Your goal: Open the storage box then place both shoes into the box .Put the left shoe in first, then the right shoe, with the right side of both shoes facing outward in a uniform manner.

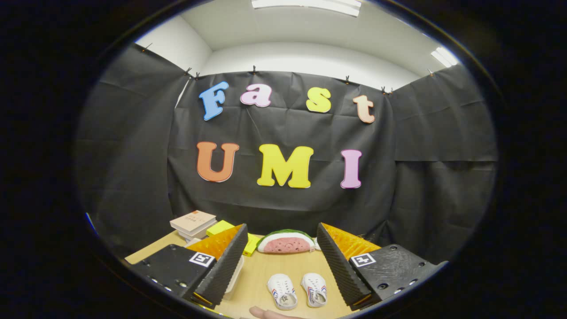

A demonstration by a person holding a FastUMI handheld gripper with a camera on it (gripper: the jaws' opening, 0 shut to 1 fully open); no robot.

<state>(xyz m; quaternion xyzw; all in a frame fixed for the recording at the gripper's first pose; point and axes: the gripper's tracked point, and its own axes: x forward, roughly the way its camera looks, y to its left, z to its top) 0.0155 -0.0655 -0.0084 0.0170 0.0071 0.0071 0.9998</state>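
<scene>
**Fingers spread wide above a pair of shoes**

The gripper [283, 270] hovers over a wooden table [261, 270], its jaws wide apart and holding nothing. Two small white shoes [297, 290] lie side by side on the table, in the gap between the fingers, toes pointing away. Beyond the shoes sits a watermelon-slice toy [285, 241]. Left of the shoes, partly hidden behind the left finger, is a pale box [234, 277]. Farther back on that side rests a stack of books [193, 223] beside yellow blocks [220, 227]. A fingertip [263, 313] shows just nearer than the shoes.
</scene>
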